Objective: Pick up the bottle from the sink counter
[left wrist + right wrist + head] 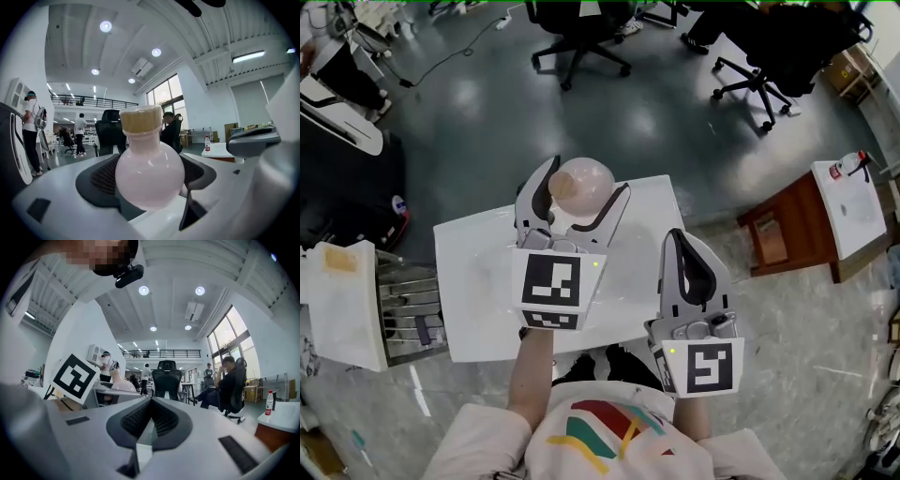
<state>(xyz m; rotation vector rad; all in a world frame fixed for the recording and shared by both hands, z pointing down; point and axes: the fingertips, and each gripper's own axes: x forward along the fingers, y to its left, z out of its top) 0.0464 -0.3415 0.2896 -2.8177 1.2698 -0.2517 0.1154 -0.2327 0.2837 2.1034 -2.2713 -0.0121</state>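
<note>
- Nearest to us, the right gripper (677, 238) hangs over the near edge of the white table (478, 281). Its own view shows the jaws pressed together with nothing between them.
- Just beyond it and to its left, the left gripper (585, 180) reaches across the table. Its jaws are spread wide around the bottle (581, 184) and clamp it.
- In the left gripper view, the bottle (149, 173) is a round pale-pink flask with a tan stopper (140, 120). It stands upright, with the dark ribbed pads (105, 176) against its belly on both sides.
- The bottle sits over the far edge of the table. We cannot tell whether its base touches the surface or is clear of it.
- From the right gripper view, we catch the left gripper's marker cube (75, 376) with the pink bottle (123, 385) just past it.
- Left of the table stands a metal rack (412, 309).
- Off to the right, well apart, a brown stand (787, 230) adjoins a white side table (853, 211) that carries a small red-capped bottle (848, 167).
- Farthest away, on the grey floor (469, 141), stand black office chairs (581, 37), and a person (171, 131) sits in one of them.
</note>
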